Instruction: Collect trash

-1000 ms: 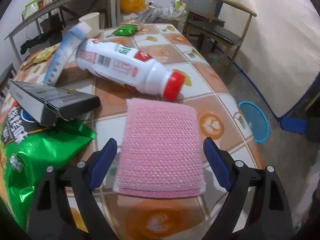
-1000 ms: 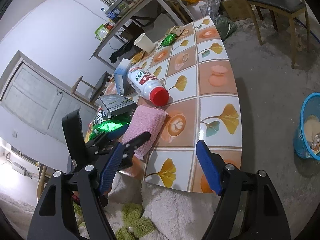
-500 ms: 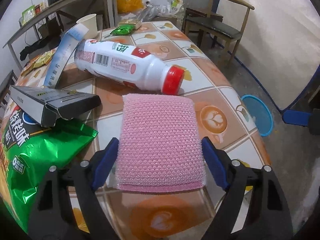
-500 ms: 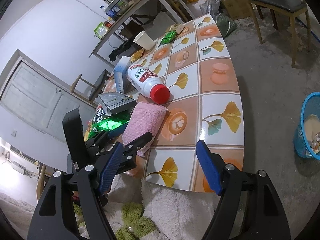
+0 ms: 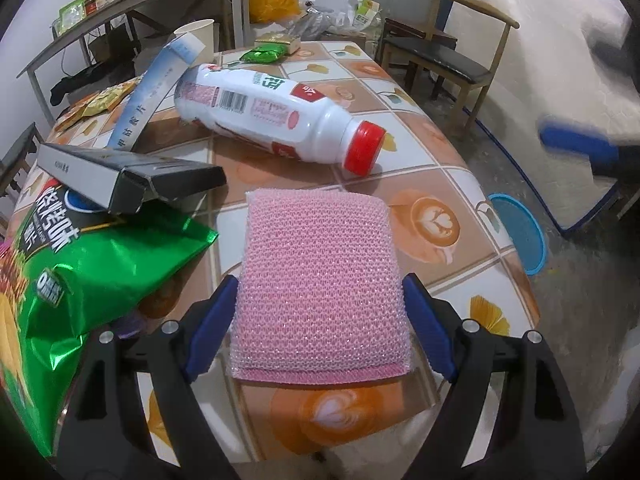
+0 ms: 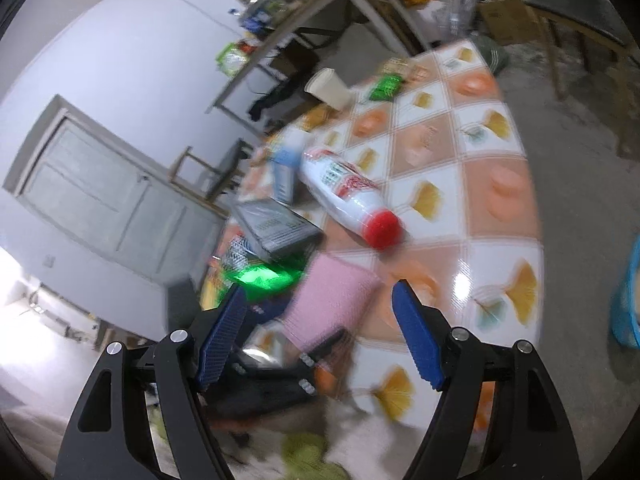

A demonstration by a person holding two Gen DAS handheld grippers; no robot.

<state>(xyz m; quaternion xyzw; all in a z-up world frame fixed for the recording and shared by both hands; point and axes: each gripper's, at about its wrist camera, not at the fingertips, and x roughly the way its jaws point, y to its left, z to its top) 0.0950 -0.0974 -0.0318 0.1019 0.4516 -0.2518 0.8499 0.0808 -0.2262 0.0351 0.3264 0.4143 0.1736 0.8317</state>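
A pink mesh sponge (image 5: 320, 264) lies near the front edge of the tiled table (image 5: 440, 148). My left gripper (image 5: 320, 320) is shut on it, with a blue pad pressed against each side. Behind the sponge, a white bottle with a red cap (image 5: 272, 114) lies on its side. A green chip bag (image 5: 92, 264) and a grey box (image 5: 120, 176) are at the left. The right wrist view is blurred. There my right gripper (image 6: 320, 340) is open and holds nothing, hovering over the table's near edge above the sponge (image 6: 332, 300) and short of the bottle (image 6: 344, 196).
A blue-white carton (image 5: 152, 88), a paper cup (image 5: 198, 34) and small green wrappers (image 5: 262, 55) sit farther back on the table. A blue basket (image 5: 520, 236) stands on the floor at the right, beyond it a wooden chair (image 5: 452, 60). A cluttered shelf lines the back wall.
The left gripper's jaws have come in from clear of the sponge until they touch its sides. The right gripper has moved up and towards the table, and its view is now blurred.
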